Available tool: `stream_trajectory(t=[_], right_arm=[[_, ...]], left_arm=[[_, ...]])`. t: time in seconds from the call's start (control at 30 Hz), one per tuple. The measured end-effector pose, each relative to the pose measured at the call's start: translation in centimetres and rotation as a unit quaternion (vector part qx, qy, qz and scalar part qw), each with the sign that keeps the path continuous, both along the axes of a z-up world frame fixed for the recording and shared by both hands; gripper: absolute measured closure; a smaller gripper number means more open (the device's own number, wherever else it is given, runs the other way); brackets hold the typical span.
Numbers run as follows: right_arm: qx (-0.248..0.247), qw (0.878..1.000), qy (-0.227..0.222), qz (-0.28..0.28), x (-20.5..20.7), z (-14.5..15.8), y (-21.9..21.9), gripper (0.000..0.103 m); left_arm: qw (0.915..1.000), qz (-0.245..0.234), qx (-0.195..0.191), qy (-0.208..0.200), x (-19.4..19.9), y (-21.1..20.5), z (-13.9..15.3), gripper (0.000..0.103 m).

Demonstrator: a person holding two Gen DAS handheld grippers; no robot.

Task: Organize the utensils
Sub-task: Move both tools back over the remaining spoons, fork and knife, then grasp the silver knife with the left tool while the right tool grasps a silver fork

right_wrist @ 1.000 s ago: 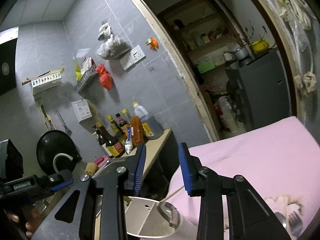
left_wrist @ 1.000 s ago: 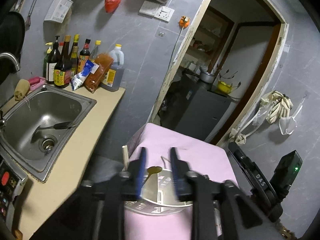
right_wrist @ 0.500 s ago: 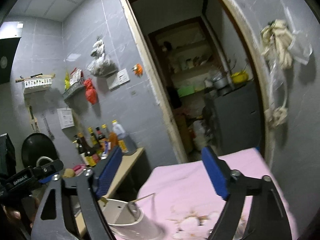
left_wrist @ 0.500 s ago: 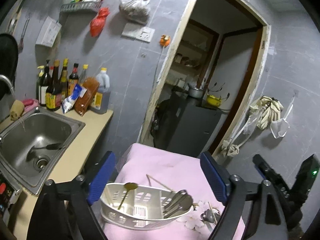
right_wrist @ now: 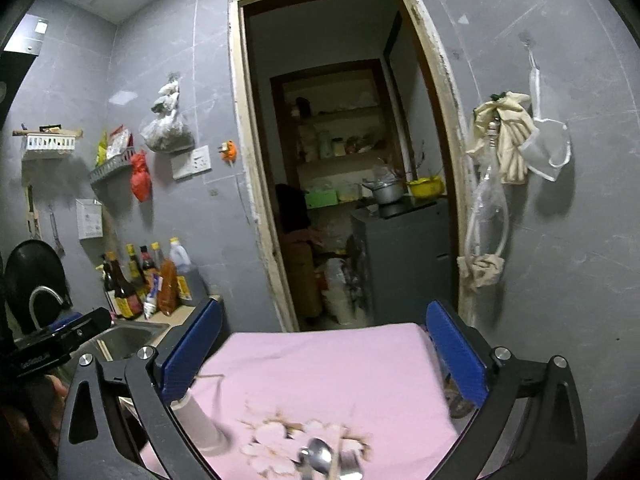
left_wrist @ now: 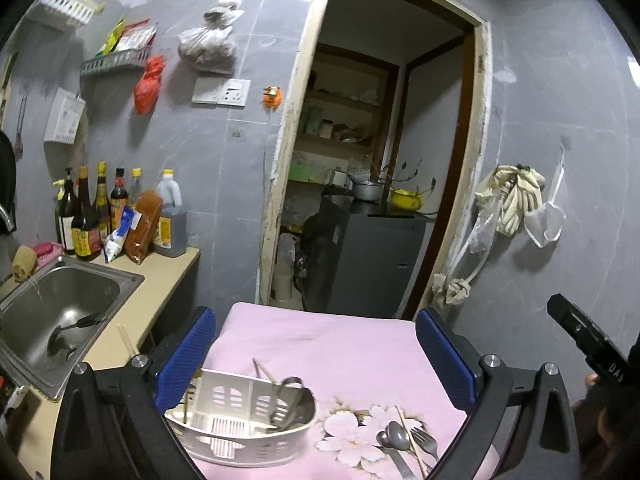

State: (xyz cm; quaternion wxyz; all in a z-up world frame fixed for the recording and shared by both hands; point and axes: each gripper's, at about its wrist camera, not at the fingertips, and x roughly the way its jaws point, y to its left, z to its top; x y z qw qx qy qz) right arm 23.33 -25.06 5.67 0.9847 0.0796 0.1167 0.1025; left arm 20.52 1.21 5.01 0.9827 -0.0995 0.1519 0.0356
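Note:
A white plastic utensil basket [left_wrist: 240, 428] sits at the near left of the pink floral cloth [left_wrist: 340, 352]. It holds a chopstick and metal utensils [left_wrist: 286, 400]. Loose spoons, a fork and chopsticks [left_wrist: 404, 444] lie on the cloth to its right. My left gripper [left_wrist: 316, 356] is wide open and empty, above the basket and the loose pile. My right gripper [right_wrist: 320, 356] is wide open and empty above the cloth; the basket's edge [right_wrist: 200, 424] and a blurred spoon [right_wrist: 320, 456] show at the bottom of its view.
A steel sink [left_wrist: 52, 320] and a counter with sauce bottles [left_wrist: 120, 216] are to the left. A doorway [left_wrist: 368, 200] with a dark cabinet lies behind the table. Cloths hang on the right wall [left_wrist: 516, 204].
Both grippers have opened from nearly shut to wide open and pulled back and up from the basket. The loose utensils on the cloth have come into view.

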Motion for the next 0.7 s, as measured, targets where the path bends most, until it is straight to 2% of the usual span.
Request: stream_trajectory(t=[0.17, 0.33, 0.5, 0.7], right_arm=[[-0.007, 1.0, 0.021, -0.005, 0.7, -1.3, -2.6, 0.002], [-0.012, 0.999, 0.053, -0.005, 1.9, -4.0, -5.2, 0.002], [-0.017, 0.996, 0.089, -0.002, 3.2, -7.0, -7.1, 0.002], [-0.016, 0.987, 0.16, 0.018, 5.6, -11.8, -8.1, 0.002]], left_arm=[[0.9999, 0.0, 0.014, 0.004, -0.1, -2.9, -1.0, 0.002], [0.9996, -0.003, 0.017, 0.025, 0.2, -5.3, -2.8, 0.002], [0.9982, -0.013, 0.012, 0.057, 1.1, -7.4, -5.5, 0.002], [0.993, -0.027, 0.0, 0.115, 2.8, -9.0, -9.1, 0.002]])
